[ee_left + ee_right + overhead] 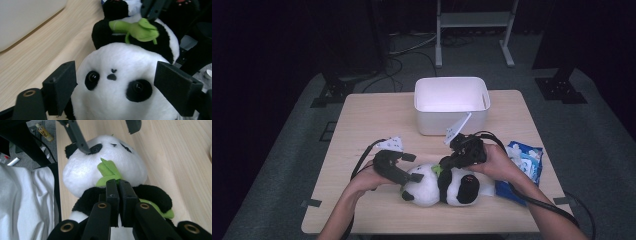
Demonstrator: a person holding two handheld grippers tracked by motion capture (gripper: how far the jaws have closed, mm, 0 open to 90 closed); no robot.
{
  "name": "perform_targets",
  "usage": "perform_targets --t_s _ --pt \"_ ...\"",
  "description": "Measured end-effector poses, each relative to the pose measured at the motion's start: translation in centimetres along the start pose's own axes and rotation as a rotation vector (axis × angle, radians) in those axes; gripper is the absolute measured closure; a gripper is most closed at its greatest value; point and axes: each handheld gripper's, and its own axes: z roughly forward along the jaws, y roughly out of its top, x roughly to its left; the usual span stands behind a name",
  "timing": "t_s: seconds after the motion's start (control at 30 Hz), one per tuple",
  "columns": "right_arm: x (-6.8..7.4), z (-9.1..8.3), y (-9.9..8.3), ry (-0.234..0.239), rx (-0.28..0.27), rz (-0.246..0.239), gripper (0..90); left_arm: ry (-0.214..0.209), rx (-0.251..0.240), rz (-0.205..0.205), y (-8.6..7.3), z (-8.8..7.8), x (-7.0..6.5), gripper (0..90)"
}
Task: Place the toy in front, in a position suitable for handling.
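Observation:
A black-and-white panda plush [439, 186] lies on its back on the wooden table [362, 120], near the front edge. It has a green bamboo sprig [140, 30] on its chest. My left gripper [413, 167] is open, and its jaws stand either side of the panda's head [117, 100]; one pad [61, 85] is close against the head, the other stands off it. My right gripper [118, 183] comes from the panda's body side. Its jaws are pressed together over the chest, shut on the green sprig [108, 168].
An open white bin [452, 122] stands behind the panda at the table's middle back. A blue-and-white packet [524, 160] lies to the right of the right hand. A small white card [392, 144] lies behind the left gripper. Cables trail from both grippers.

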Motion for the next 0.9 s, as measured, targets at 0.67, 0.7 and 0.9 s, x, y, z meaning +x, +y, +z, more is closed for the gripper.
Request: perform_targets --t_s 0.67,0.7,0.9 --pt "0.9 -1.0 -2.5 0.054 -0.047 0.040 80.6 -0.062 0.038 0.047 -0.1 1.8 -1.2 16.9" --pt "0.8 -1.1 -2.5 0.057 -0.040 0.052 75.2 -0.065 0.030 0.045 -0.1 1.8 -1.3 16.9" --pt "0.1 -1.7 -2.7 0.021 -0.048 0.072 69.7 -0.070 -0.004 0.052 0.1 0.6 -1.6 16.8"
